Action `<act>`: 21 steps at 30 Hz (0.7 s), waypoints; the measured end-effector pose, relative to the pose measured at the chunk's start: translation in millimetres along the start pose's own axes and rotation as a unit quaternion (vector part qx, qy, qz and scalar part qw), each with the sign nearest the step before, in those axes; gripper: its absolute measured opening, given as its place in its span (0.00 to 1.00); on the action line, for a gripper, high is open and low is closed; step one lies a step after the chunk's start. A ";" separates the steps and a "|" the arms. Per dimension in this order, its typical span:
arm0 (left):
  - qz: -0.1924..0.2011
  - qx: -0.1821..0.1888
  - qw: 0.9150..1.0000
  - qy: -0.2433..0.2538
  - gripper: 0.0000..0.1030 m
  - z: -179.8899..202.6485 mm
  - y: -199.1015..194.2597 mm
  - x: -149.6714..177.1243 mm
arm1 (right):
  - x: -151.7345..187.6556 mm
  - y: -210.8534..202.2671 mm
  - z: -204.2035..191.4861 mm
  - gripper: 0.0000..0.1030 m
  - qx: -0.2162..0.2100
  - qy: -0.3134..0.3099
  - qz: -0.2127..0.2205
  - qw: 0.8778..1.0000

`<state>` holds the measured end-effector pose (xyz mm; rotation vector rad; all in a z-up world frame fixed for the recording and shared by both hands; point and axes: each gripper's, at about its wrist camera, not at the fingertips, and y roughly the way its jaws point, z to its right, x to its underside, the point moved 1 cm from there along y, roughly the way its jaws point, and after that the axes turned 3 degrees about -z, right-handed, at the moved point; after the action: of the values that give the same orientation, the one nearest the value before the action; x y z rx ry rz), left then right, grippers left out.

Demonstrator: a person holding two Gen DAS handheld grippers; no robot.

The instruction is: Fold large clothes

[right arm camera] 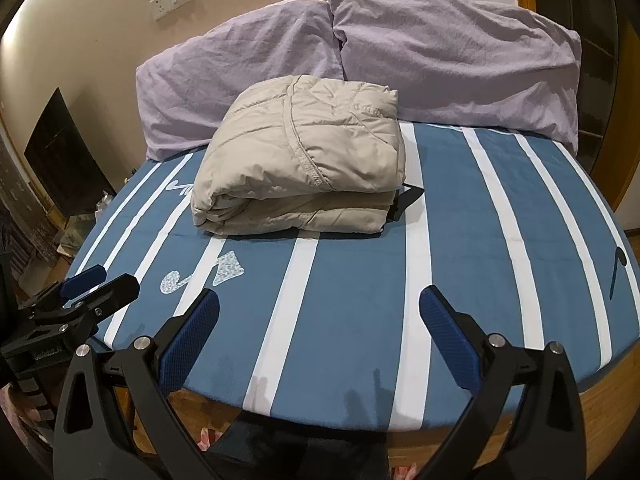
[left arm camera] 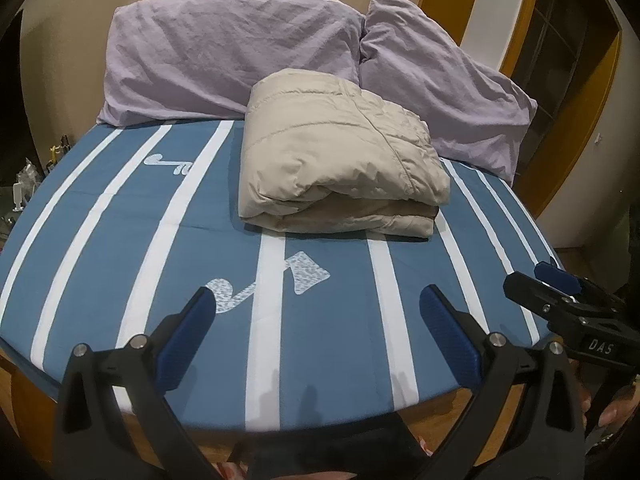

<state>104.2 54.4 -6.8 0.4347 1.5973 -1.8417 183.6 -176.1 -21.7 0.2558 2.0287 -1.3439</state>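
Warm, dim indoor light; sharp centre, heavy fisheye bending, dark corners.

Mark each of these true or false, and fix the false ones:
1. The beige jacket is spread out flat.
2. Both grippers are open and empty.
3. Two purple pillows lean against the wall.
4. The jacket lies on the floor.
1. False: the beige jacket is folded into a compact bundle.
2. True: the left gripper and the right gripper hold nothing.
3. True: two purple pillows stand behind the jacket.
4. False: it lies on the striped blue bed sheet.
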 end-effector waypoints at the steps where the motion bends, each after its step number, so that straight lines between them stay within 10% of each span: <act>1: -0.001 0.001 1.000 -0.001 0.98 -0.2 0.1 0.1 | 0.5 0.2 0.4 0.99 -0.002 0.001 -0.002 1.000; 21: -0.005 0.020 1.000 -0.006 0.98 3.5 1.4 -2.1 | -2.5 -2.9 -1.0 0.99 -0.021 0.005 -0.006 1.000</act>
<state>107.2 51.5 -5.9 0.4328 1.5591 -1.8821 183.6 -176.0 -17.8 0.2323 2.0683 -1.3080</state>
